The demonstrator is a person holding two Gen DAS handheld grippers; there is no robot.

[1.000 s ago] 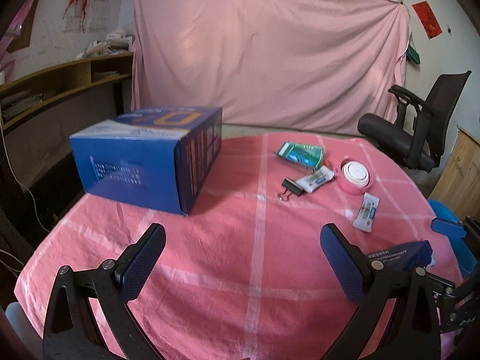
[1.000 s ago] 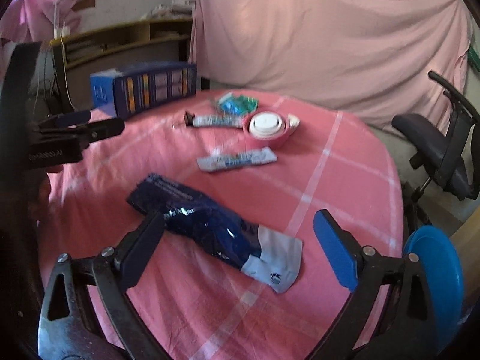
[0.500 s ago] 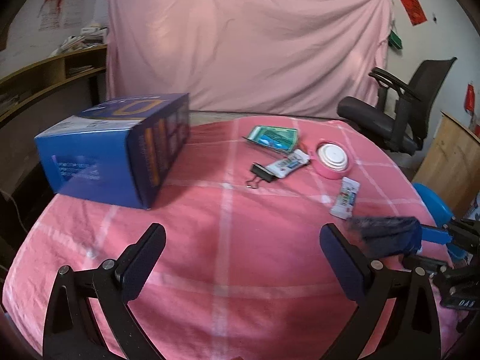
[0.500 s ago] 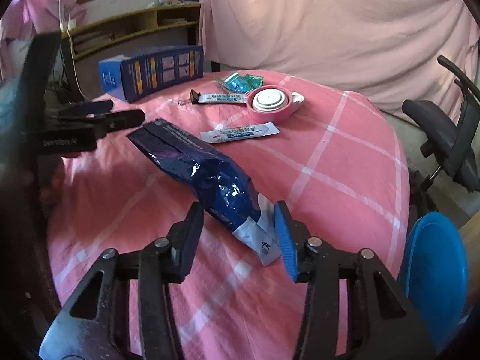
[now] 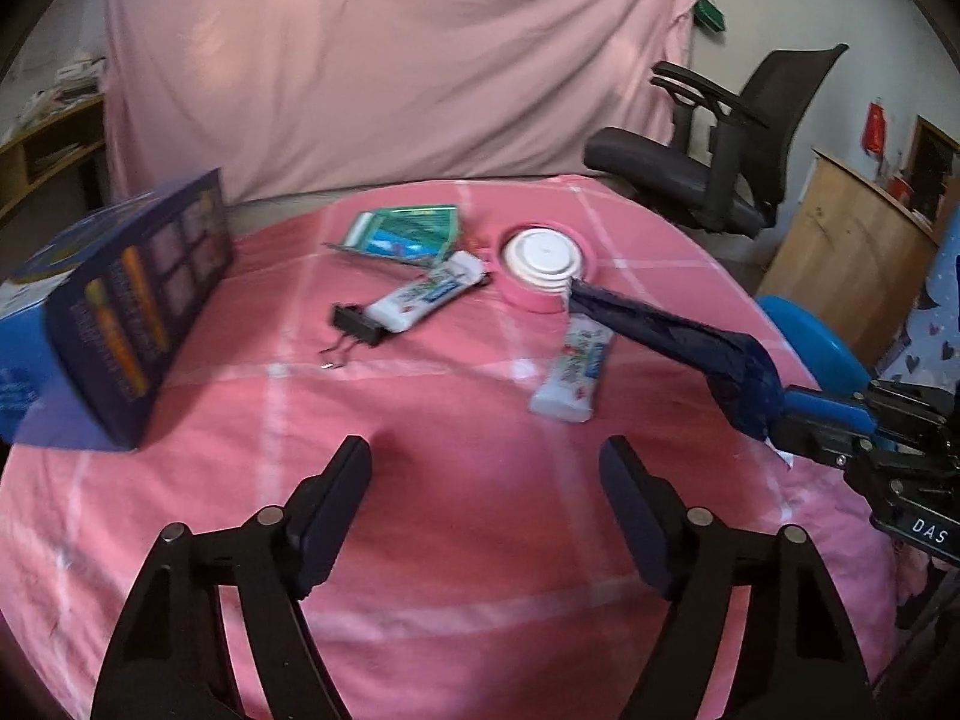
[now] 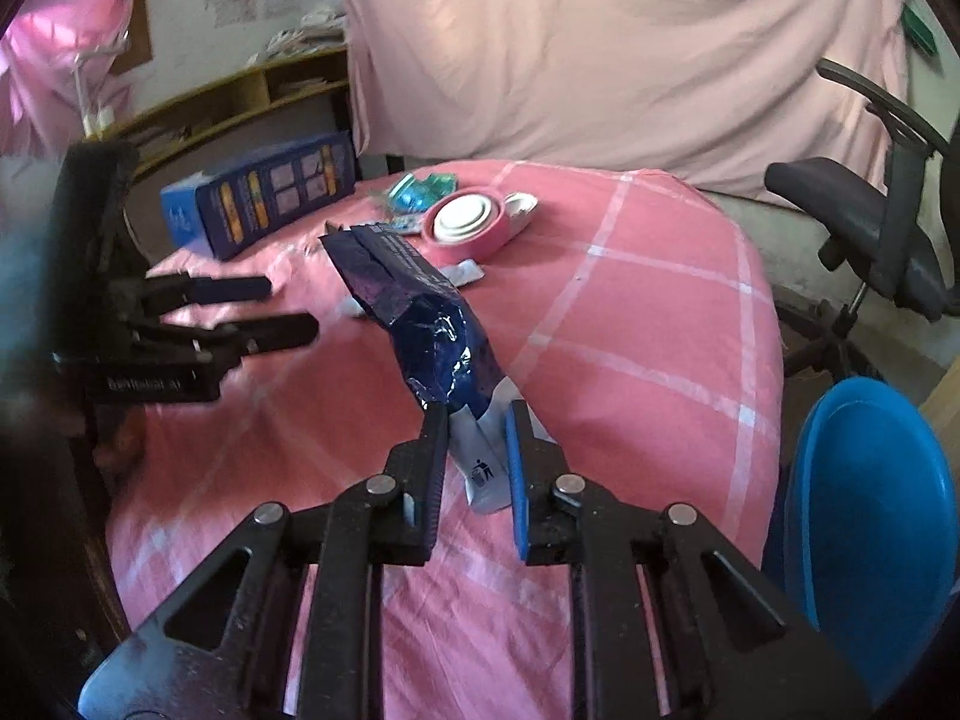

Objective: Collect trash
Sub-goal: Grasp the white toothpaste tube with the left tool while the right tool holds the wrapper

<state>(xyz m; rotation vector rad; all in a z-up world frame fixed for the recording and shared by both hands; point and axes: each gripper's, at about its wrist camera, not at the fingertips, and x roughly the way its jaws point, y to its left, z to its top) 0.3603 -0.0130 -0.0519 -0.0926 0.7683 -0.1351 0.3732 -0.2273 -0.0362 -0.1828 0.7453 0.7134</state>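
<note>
Left wrist view: left gripper (image 5: 486, 468) jaws stand apart and closing, nothing between them, above the pink-clothed bench (image 5: 450, 516). Right wrist view: right gripper (image 6: 477, 420) jaws are closing, clamped on the crinkled dark-blue foil bag (image 6: 420, 312), lifted off the bench.

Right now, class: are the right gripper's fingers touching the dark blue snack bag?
Touching. The right wrist view shows the right gripper closing, its fingers pinching the dark blue snack bag by its white end.
</note>
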